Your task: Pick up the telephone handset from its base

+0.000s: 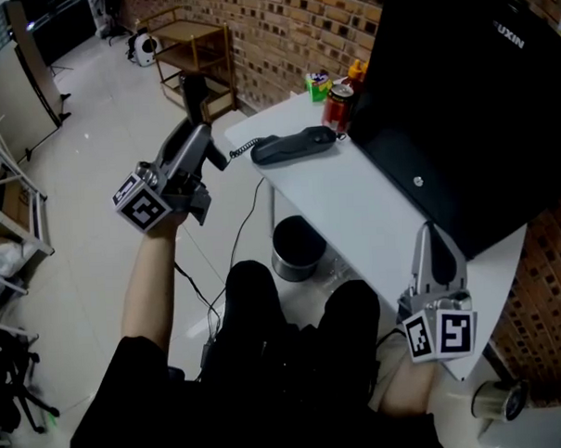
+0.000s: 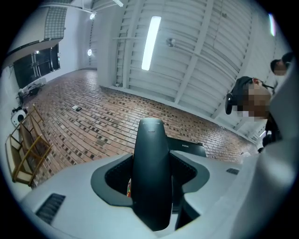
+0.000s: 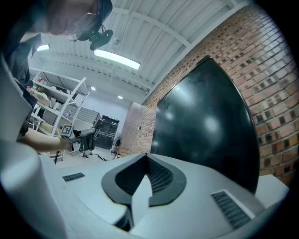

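White floor tiles (image 1: 91, 134) spread under a narrow white table (image 1: 372, 205) that stands along a brick wall (image 1: 281, 33). A big black monitor (image 1: 470, 99) leans over most of the tabletop. At the table's far end lies the dark grey telephone base (image 1: 294, 145). Just behind it are a red can (image 1: 337, 103), a small green box (image 1: 317, 82) and an orange-yellow item too small to name. The telephone handset (image 1: 213, 156) is off the base and held in the air beyond the table's far corner, over the floor. A coiled cord (image 1: 239, 152) stretches from it back to the base. The left gripper (image 1: 199, 143) has the handset: in the left gripper view the dark, tapered body stands upright between the two jaws. They are set fairly wide and their black pads close against its sides. The gripper tilts upward, with its marker cube nearest the person's forearm. The right gripper (image 1: 429, 235) rests low at the near end of the table, beside the lower edge of the monitor and well apart from the phone. Its jaws are brought together, with the pads meeting at the tips and nothing between them. Under the table stands a round metal bin (image 1: 295, 248). A wooden stand (image 1: 196, 55) sits farther back by the wall. The person's dark-clothed legs fill the lower middle of the head view.
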The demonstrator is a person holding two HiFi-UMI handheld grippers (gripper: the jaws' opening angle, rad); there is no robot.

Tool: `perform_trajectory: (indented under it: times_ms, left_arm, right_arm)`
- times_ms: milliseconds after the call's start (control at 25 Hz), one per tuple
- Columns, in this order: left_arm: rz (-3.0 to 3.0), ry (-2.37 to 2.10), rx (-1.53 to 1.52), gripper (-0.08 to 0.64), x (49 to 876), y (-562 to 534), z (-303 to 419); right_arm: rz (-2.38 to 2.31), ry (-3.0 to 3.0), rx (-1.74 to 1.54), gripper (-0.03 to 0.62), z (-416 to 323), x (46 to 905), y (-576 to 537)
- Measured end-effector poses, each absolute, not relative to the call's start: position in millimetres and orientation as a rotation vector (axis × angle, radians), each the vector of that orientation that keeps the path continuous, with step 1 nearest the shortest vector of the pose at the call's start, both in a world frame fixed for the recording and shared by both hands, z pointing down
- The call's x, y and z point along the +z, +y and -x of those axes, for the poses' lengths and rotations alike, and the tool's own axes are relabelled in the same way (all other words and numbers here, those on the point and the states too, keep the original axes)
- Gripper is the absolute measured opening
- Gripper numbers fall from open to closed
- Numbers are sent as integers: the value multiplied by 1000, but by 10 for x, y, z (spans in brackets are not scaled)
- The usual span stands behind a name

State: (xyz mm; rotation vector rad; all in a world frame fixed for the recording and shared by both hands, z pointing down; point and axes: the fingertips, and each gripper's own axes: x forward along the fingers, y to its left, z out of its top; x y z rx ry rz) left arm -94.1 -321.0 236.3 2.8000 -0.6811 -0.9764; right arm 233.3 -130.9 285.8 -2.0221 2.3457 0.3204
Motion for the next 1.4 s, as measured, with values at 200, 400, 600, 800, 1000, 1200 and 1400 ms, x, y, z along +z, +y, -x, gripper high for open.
perform_trajectory:
  times_ms: [200, 400, 600, 800, 1000, 1200, 1400]
  left_arm:
    - [-2782, -639, -1041, 252, 2343, -3158, 969]
    - [-2781, -600, -1058, 253, 2326, -3131, 936]
    - [-2785, -596, -1047, 253, 2341, -3160, 911]
    - [-2807, -599, -1021, 253, 2352, -3155, 897]
    - [-2856, -608, -955, 252, 2360, -3149, 863]
    - [-2850, -593, -978, 252, 2338, -3132, 910]
    - [-2837, -538, -980, 253, 2298, -3169, 926]
  right_arm:
    - [2035, 2342, 299, 9, -2385, 2921, -1263]
    - [2043, 2330, 292, 9, -2418, 2949, -1248]
    - [2044, 2342, 285, 9, -2412, 2999, -1271]
    - [2041, 2346, 287, 9, -2404, 2985, -1288]
    - [2019, 2359, 308, 9, -2346, 2926, -1299]
    - [2018, 2355, 311, 9, -2326, 2922, -1285]
    - [2008, 2363, 313, 9, -2312, 2931, -1273]
